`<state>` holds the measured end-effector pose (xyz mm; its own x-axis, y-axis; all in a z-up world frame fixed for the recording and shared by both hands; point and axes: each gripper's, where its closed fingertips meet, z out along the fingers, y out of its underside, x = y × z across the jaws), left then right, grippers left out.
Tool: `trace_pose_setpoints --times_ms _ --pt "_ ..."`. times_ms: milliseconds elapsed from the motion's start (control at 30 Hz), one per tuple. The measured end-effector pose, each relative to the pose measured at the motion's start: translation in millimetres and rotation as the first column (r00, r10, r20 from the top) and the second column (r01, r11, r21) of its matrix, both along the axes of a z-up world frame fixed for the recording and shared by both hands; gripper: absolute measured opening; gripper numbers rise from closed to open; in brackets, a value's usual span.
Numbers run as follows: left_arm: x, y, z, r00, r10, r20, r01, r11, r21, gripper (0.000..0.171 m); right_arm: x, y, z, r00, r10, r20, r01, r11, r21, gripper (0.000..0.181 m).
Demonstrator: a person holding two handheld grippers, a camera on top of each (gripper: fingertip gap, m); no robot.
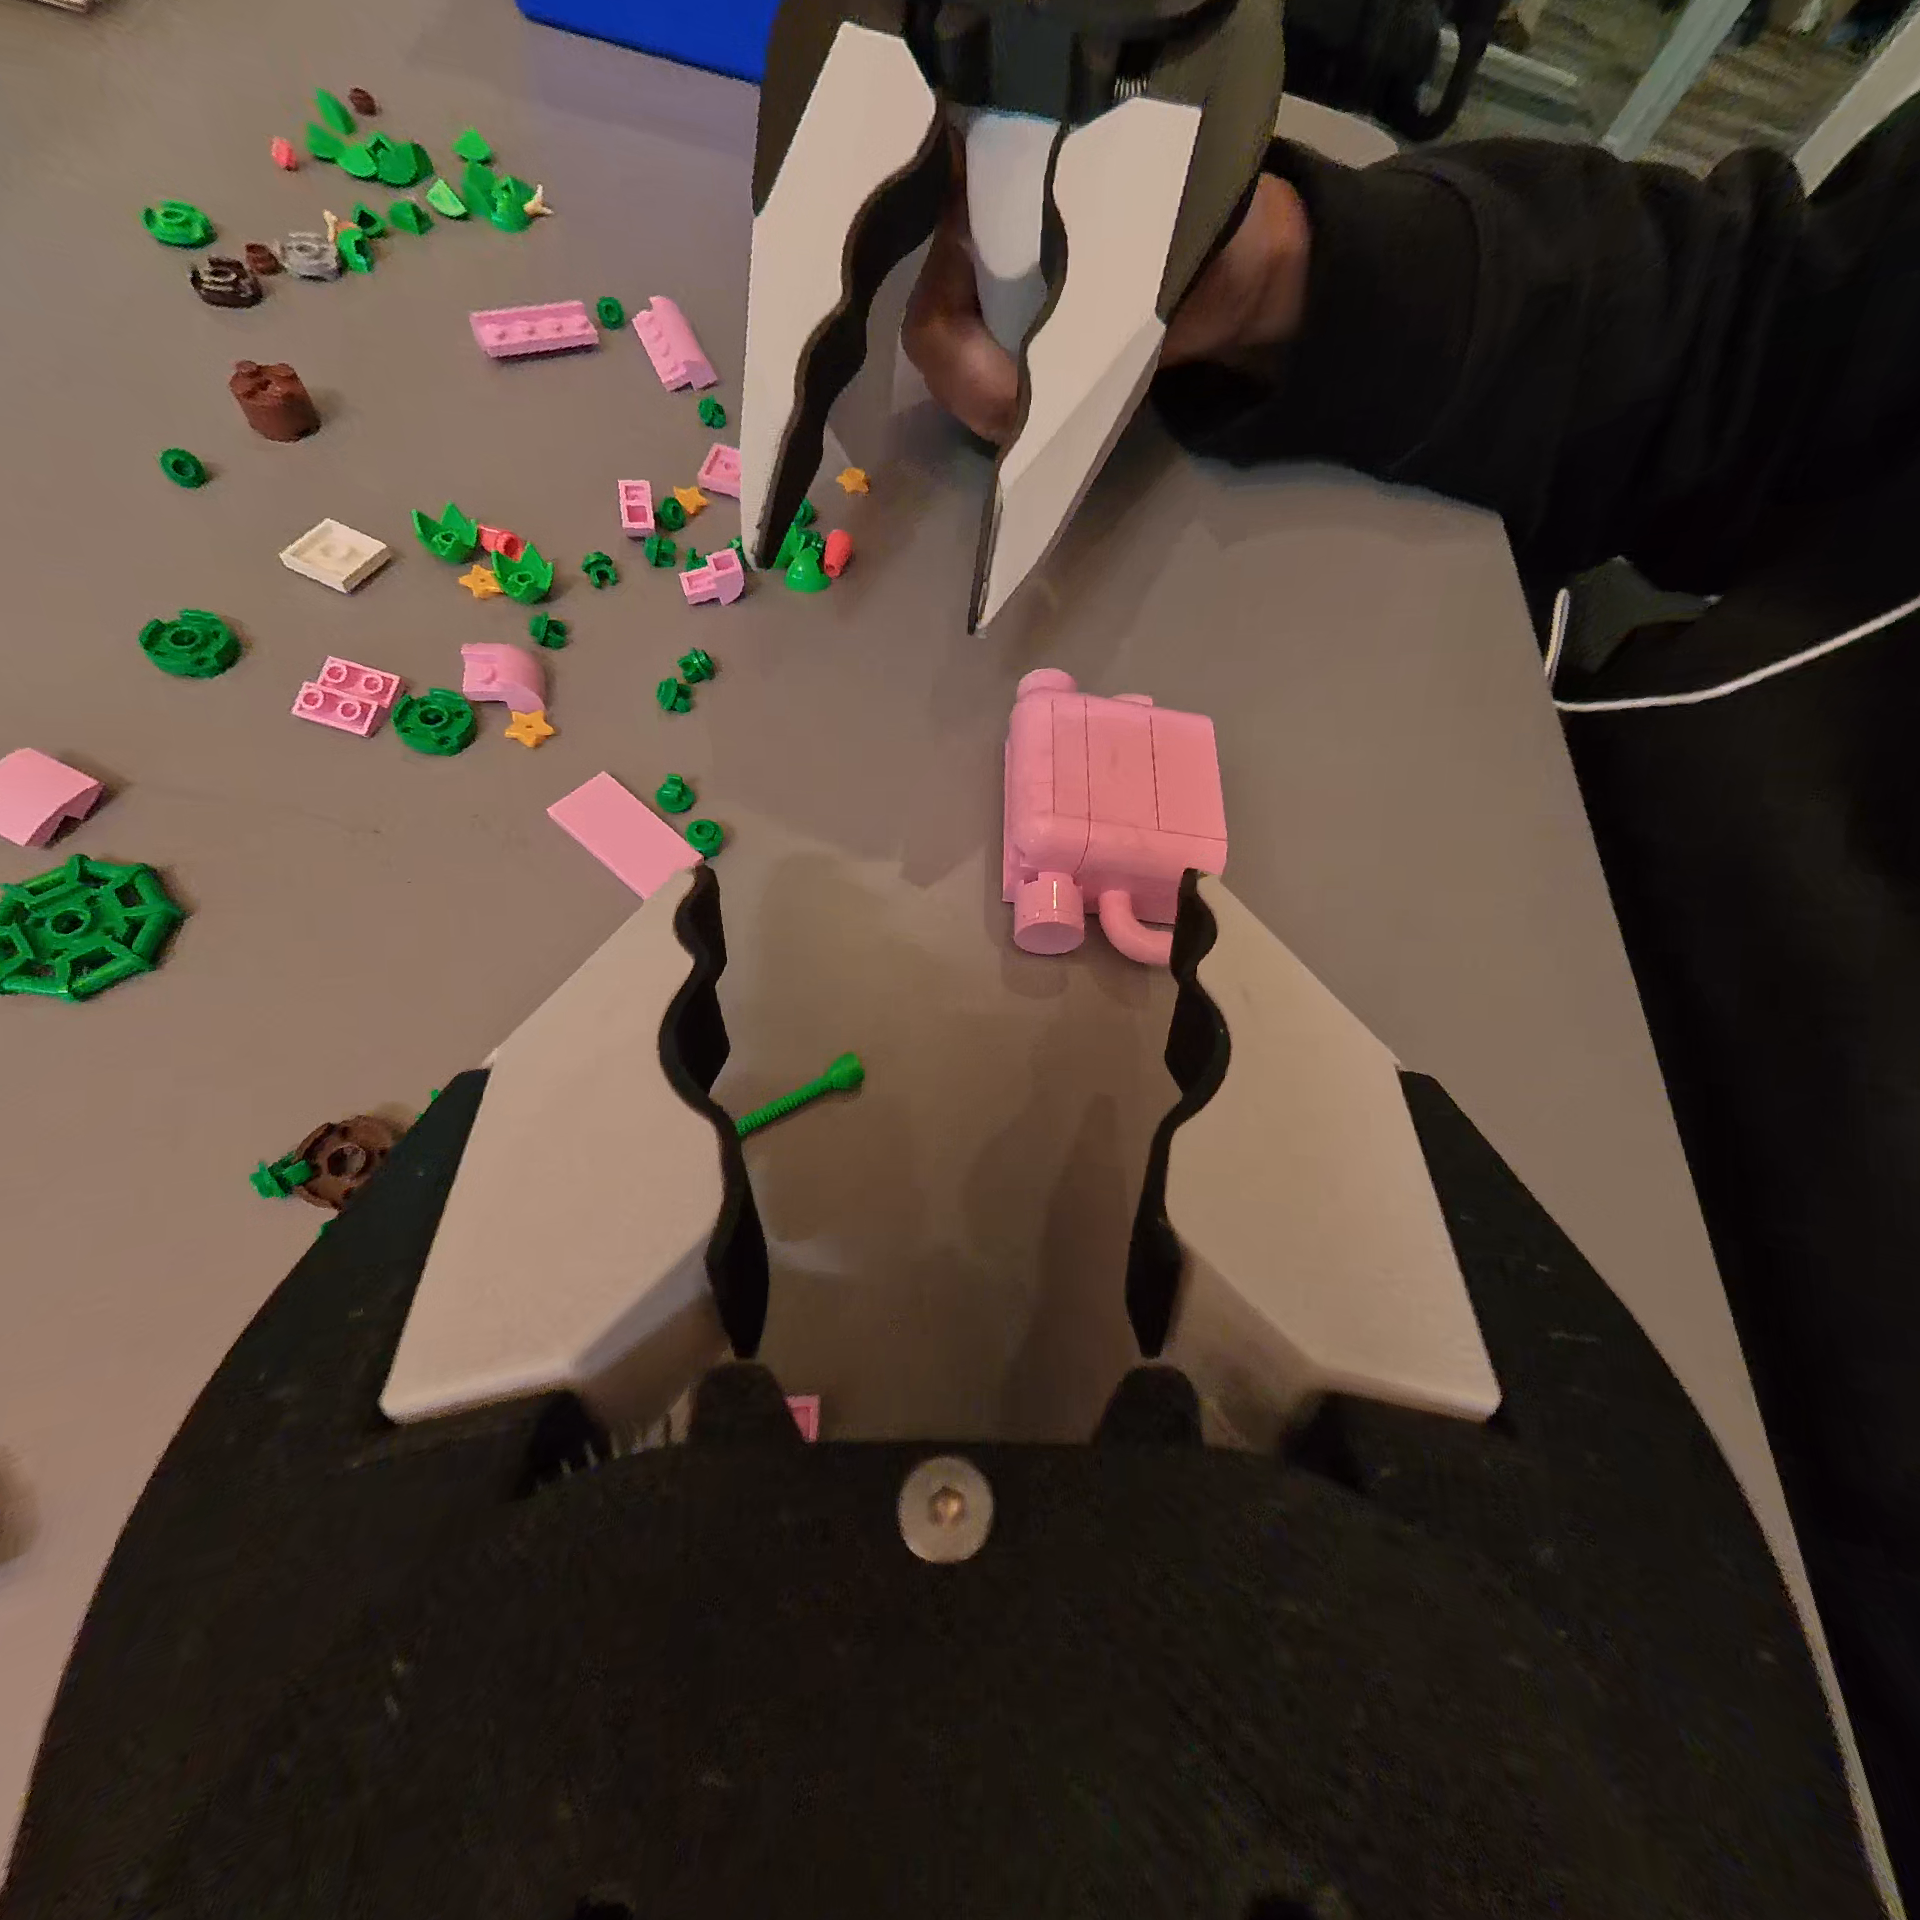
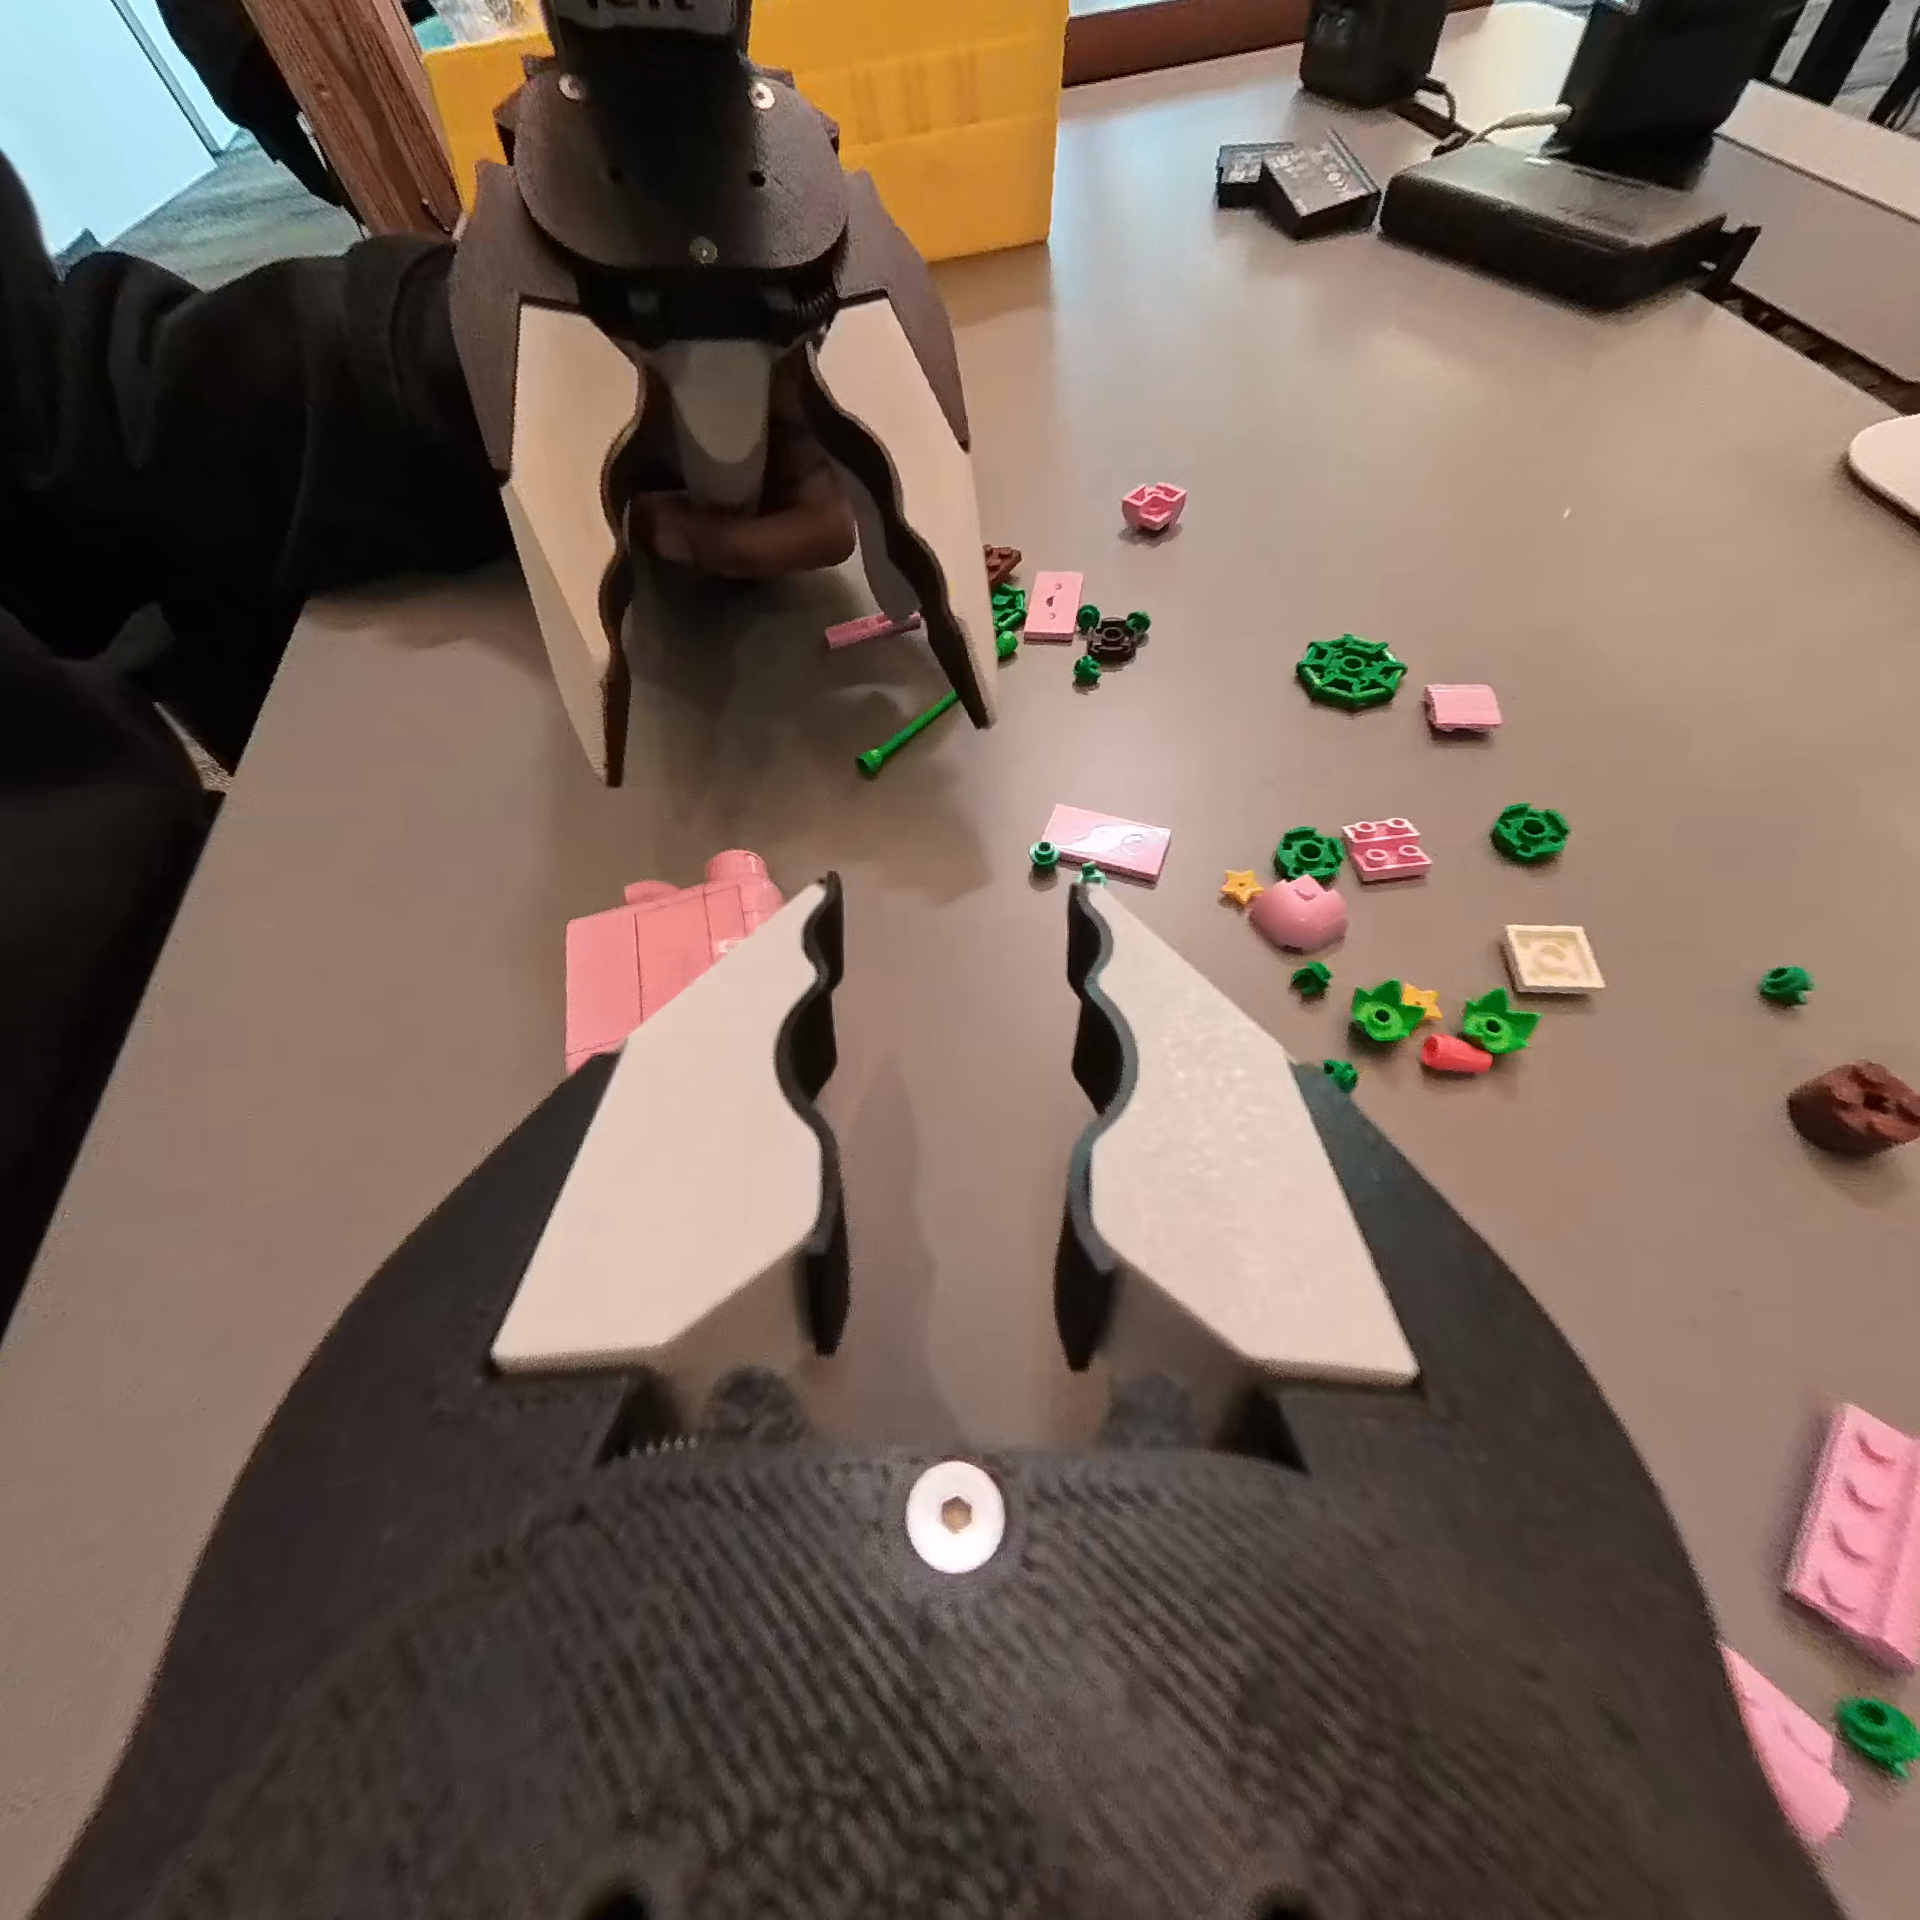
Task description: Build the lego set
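We find both tools empty with fingers apart: the left tool (image 1: 945, 914), the right tool (image 2: 954, 904). The pink assembly (image 1: 1112, 800) lies on the bench (image 1: 1351, 727) between them, near its edge. We judge it light, rigid, slick; grip its flat sides, avoiding protruding pegs.

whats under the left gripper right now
Under the left gripper lies bare grey table and a green rod running beneath one finger, plus a sliver of pink. The black body hides whatever else is there.
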<state>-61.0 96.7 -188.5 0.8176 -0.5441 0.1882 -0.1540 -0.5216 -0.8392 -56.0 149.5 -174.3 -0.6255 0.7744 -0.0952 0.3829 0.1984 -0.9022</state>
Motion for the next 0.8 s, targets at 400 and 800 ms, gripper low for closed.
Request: trace_pose_setpoints --times_ms 400,800 --pt "-4.5 3.1 -2.2 0.999 0.033 0.006 -0.033 0.999 -0.02 0.103 2.4 -4.6 -16.8 0.998 -0.006 0.069 0.0 0.997 0.083 0.04" --pt "-1.2 2.0 -7.2 0.998 0.02 -0.058 -0.021 1.0 -0.02 0.103 0.8 -12.9 -19.5 0.999 -0.014 0.045 0.007 0.99 0.142 0.043"
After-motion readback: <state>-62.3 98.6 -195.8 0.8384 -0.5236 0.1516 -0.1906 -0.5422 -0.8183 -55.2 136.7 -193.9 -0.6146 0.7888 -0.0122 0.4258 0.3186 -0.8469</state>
